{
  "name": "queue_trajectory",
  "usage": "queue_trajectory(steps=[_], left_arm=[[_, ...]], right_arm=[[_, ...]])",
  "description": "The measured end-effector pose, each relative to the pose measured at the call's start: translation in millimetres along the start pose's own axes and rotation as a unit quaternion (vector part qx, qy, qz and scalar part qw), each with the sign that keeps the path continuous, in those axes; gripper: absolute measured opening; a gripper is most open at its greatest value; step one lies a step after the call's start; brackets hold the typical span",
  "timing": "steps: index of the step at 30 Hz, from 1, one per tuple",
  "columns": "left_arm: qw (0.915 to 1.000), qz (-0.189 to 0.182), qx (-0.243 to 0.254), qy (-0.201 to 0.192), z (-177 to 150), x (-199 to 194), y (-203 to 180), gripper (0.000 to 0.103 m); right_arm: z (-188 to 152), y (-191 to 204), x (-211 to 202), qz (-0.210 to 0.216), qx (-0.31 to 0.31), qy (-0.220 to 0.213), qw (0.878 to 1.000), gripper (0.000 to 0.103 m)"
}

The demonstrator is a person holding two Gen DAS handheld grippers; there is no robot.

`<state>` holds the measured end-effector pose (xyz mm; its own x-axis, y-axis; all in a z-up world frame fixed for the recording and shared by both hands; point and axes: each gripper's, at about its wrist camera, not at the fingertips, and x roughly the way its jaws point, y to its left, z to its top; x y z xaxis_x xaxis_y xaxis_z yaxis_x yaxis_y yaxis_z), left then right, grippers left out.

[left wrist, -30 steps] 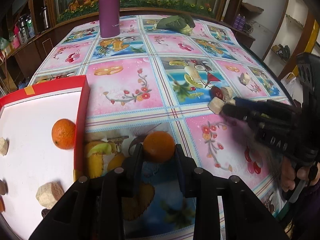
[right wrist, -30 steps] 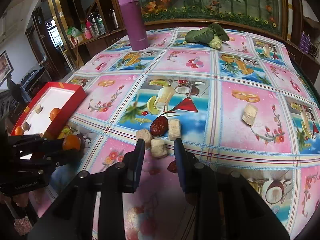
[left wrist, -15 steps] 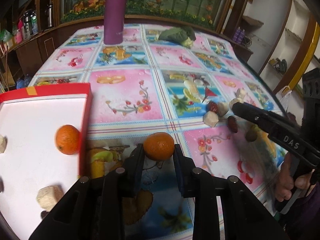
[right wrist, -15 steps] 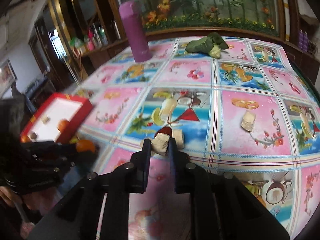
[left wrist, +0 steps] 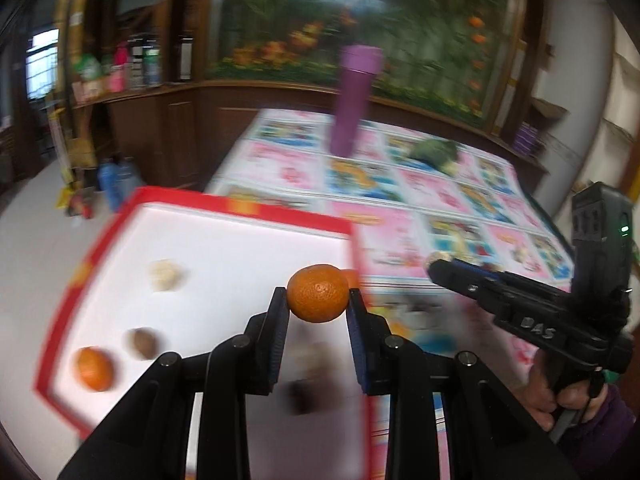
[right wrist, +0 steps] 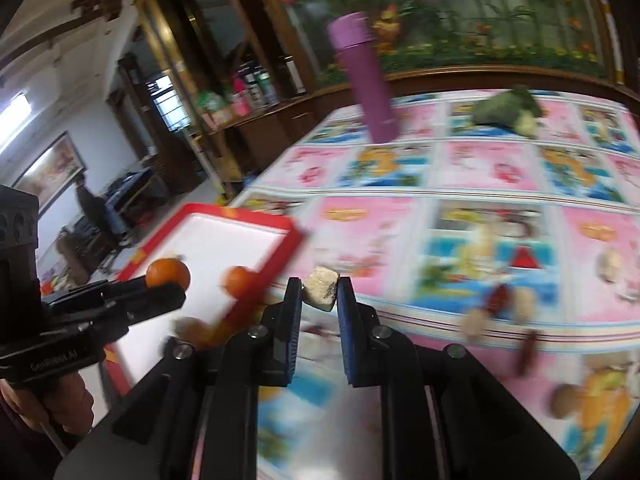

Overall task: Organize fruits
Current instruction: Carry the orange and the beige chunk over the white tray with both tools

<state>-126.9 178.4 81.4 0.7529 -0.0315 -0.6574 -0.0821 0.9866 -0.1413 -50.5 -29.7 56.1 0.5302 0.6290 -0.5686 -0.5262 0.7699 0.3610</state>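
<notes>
Beige chunk (right wrist: 319, 289) between tool (right wrist: 319, 294) fingers

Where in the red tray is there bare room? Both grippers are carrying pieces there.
In the tray, the white floor between the pale chunk and the far red rim is bare. The near-left corner is crowded: an orange beside a brown piece.

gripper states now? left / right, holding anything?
Left gripper: closed on an orange, lifted over the red tray.
Right gripper: closed on a pale beige chunk, off the table.
</notes>
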Motion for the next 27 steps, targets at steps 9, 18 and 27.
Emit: queue_trajectory(steps=[9,18,27], left_arm=[[0.9986,0.037,-0.022,0.029,-30,-2,49,0.028],[0.9975,0.039,-0.018,0.056,-42,10,54,0.028],[0.9949,0.063,-0.033,0.072,-47,12,65,0.029]], right_arm=[[9,94,56,0.071,-0.054,0.041,0.995,0.020],[-7,120,109,0.046,-0.075,0.112,0.990,0.020],[-12,125,124,0.025,-0.087,0.138,0.986,0.020]])
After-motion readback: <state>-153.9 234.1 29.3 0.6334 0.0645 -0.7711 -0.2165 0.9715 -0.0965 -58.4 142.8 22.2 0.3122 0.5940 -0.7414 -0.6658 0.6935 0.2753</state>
